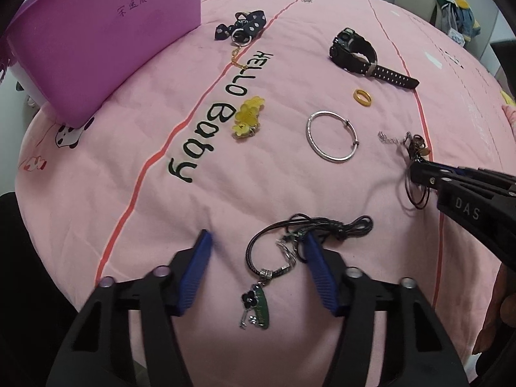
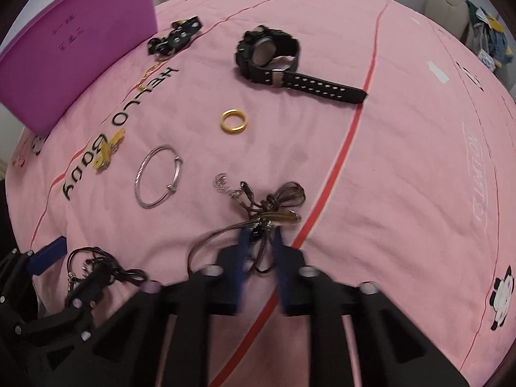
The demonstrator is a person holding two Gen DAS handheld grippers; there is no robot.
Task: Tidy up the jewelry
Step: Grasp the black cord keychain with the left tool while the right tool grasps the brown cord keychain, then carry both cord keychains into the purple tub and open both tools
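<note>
Two grippers over jewelry spread on a pink bedspread [image 1: 96,174].

The right gripper [image 2: 259,242] has its jaws clamped on a brown cord necklace [image 2: 271,203] at the near right. The left gripper [image 1: 258,251] stands with jaws apart around a black cord necklace [image 1: 280,242], its pads not pressing it. Farther off lie a silver bangle [image 1: 332,137], a gold ring [image 1: 362,96], a black watch [image 1: 361,54] and a yellow charm [image 1: 246,119]; a purple box [image 1: 106,38] sits at the far left.

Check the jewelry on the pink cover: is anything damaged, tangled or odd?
Nothing looks damaged. Only the brown cord necklace is bunched in a tangle where the right gripper has shut on it.
</note>
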